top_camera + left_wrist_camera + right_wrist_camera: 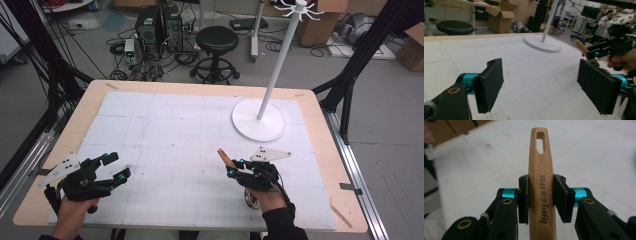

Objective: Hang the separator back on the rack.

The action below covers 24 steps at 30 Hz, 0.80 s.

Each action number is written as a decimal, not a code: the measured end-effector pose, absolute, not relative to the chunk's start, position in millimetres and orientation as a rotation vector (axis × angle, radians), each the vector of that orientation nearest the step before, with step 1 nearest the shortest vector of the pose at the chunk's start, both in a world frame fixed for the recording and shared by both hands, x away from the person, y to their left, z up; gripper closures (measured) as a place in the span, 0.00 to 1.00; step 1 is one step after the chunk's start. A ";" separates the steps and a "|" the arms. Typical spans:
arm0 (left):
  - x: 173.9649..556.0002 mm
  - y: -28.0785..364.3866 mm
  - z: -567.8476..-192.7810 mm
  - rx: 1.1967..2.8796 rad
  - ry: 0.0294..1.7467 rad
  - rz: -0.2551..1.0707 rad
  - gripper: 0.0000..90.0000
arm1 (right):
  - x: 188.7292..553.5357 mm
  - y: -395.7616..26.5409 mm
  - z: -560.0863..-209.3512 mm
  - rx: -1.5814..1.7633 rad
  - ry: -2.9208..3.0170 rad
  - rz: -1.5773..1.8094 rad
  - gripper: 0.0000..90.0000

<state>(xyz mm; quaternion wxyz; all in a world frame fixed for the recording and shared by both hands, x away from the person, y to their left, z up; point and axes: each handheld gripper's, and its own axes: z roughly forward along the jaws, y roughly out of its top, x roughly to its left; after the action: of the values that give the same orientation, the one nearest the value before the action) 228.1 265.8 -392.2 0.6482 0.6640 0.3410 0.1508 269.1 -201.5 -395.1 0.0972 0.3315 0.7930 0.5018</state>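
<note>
Two black jaws of the right gripper (541,202) are clamped on a wooden handle (541,177) with a slot near its tip, held above the worktop (165,130) towards its near right. Something metallic, perhaps the utensil's other end, shows under the right hand (267,197). The left gripper (117,167), near the near-left corner, has its jaws apart. A white stand (260,120) sits near the far-right corner.

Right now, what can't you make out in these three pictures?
- Wooden handle: its working end is cut off by the bottom edge of the right gripper view, and in the high view the right gripper and hand cover it.
- Shiny object under that hand: mostly hidden, unidentifiable.
- Top of the white stand: its hooks are too small to count in the high view.
</note>
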 end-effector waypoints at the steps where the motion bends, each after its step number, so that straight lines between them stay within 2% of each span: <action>1: 227.7 264.5 -389.7 1.506 0.766 0.332 0.24 | 267.5 -198.9 -392.9 0.967 2.346 1.524 0.74; 3: 226.8 260.0 -381.0 1.498 0.726 0.278 0.23 | 262.7 -189.7 -387.1 0.903 2.345 1.625 0.74; 10: 225.1 248.6 -364.6 1.458 0.661 0.212 0.23 | 254.9 -166.7 -375.3 0.757 2.356 1.778 0.74; 16: 227.2 230.7 -350.6 1.471 0.550 0.124 0.31 | 246.8 -144.0 -370.5 0.619 2.387 1.890 0.74; 24: 232.5 202.6 -340.2 1.505 0.486 0.035 0.30 | 238.4 -129.5 -366.5 0.528 2.408 1.956 0.74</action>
<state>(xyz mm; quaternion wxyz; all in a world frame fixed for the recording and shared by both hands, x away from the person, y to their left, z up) 232.5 202.6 -340.2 0.7031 0.6765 0.2183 0.0157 238.4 -129.5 -366.5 -0.0026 0.1676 0.7651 0.6217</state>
